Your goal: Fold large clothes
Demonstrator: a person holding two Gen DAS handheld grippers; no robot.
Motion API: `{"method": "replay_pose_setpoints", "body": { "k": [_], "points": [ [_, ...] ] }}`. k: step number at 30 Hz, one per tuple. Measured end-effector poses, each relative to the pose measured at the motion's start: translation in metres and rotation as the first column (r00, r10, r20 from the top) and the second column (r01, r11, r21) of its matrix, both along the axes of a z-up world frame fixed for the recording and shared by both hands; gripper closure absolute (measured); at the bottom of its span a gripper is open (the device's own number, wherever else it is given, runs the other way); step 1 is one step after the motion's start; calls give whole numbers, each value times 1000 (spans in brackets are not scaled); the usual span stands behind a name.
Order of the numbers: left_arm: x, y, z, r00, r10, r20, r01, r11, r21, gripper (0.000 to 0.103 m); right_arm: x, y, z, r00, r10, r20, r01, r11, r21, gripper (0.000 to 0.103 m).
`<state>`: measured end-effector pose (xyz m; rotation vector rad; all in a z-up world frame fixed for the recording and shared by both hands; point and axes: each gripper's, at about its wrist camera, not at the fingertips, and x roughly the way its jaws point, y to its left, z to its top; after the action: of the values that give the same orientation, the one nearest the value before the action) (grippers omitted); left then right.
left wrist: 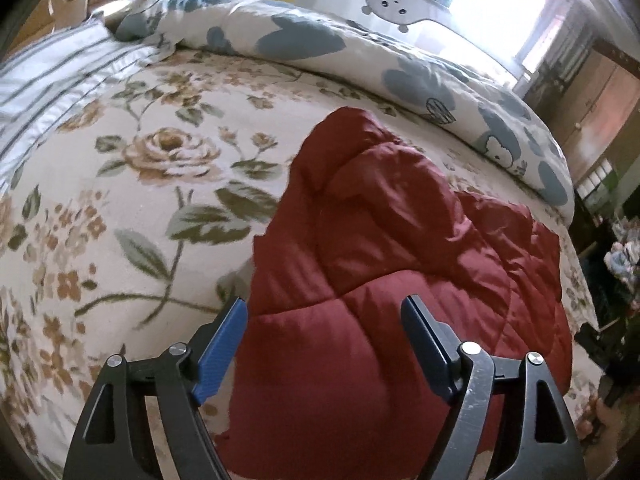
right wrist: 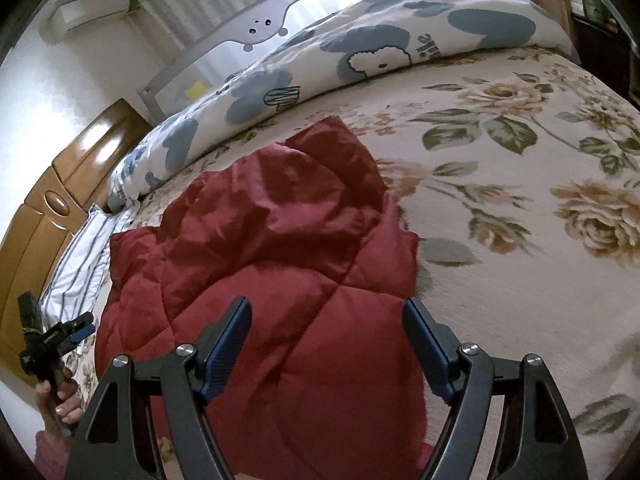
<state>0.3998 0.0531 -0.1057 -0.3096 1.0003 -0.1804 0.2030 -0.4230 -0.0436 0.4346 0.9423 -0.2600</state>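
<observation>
A red quilted jacket point(left wrist: 400, 280) lies bunched on a bed, filling the lower centre and right of the left wrist view and the lower centre-left of the right wrist view point(right wrist: 272, 280). Its left edge in the left wrist view runs down from the raised top fold to the bottom of the frame; beyond it the floral bedspread point(left wrist: 120, 208) stretches bare across the whole left half. In the right wrist view the jacket's right edge ends near mid-frame, with bare bedspread point(right wrist: 520, 260) filling the right half.

The left gripper point(left wrist: 324, 320) hangs above the jacket's near part with its blue-padded fingers point(left wrist: 224, 344) spread wide, gripping nothing. The right gripper point(right wrist: 326, 320) hovers likewise over the jacket, fingers point(right wrist: 228, 340) parted and empty.

A rolled white duvet with blue flowers point(left wrist: 360, 56) lies along the far side of the bed, just behind the jacket's top. A striped pillow point(left wrist: 52, 76) sits at upper left in the left wrist view. Behind the duvet stands a grey bed rail point(right wrist: 256, 28), beside a wooden headboard point(right wrist: 60, 192) at the left. The left gripper appears small at lower left of the right wrist view point(right wrist: 52, 344), held in a hand point(right wrist: 66, 400).
</observation>
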Motion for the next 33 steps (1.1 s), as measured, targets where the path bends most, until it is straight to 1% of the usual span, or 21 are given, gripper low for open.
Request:
{"method": "replay_pose_setpoints", "body": {
  "k": [4,8,11,13,15,19,20,22,23,24,26,28,30,31,32,33],
  "points": [
    [-1,11,-8,999,21,-28,-22,999,-45,24,-3,-4,-3,1000,-2,-11,2,1000,22,24],
    [3,21,-17,998,45,-55,-50,993,-108,24,-5,-10,-10,1000,-12,-12,13,997,70,23],
    [5,27,-21,996,57,-69,-66,989,-134,24,-8,-15,-15,999,-32,-12,33,995,99,21],
    [7,30,-25,996,52,-76,-64,984,-165,23,-9,-20,-20,999,-50,-11,51,990,131,20],
    [10,32,-30,996,44,-84,-59,980,-189,21,-8,-25,-25,998,-60,-14,61,985,161,15],
    [21,27,-49,991,-1,-131,-31,970,-243,19,-2,-38,-46,996,-77,-52,87,965,246,12],
    [24,24,-55,990,-17,-143,-21,966,-258,18,1,-39,-52,995,-77,-67,92,960,263,11],
    [30,18,-65,988,-35,-149,-6,963,-270,11,5,-42,-65,994,-71,-86,95,946,310,9],
    [33,16,-68,988,-43,-151,0,961,-276,7,7,-42,-70,994,-69,-87,94,940,328,6],
    [36,14,-73,987,-51,-155,5,959,-284,4,8,-41,-75,994,-67,-88,94,934,344,2],
    [42,9,-82,983,-65,-170,9,951,-310,0,11,-40,-82,994,-60,-88,89,924,372,0],
    [47,8,-90,981,-68,-183,1,939,-345,0,12,-39,-84,995,-58,-78,83,918,388,0],
    [51,6,-93,980,-67,-188,-4,934,-357,3,14,-35,-85,996,-51,-74,76,918,389,0],
    [52,6,-93,980,-70,-186,-1,934,-356,5,14,-33,-85,996,-45,-73,70,917,392,1],
    [53,4,-92,980,-80,-181,11,935,-354,13,16,-32,-87,997,-33,-70,58,914,402,2],
    [54,3,-91,981,-87,-176,19,935,-353,21,16,-30,-87,997,-25,-68,51,911,410,8]
  ]
}}
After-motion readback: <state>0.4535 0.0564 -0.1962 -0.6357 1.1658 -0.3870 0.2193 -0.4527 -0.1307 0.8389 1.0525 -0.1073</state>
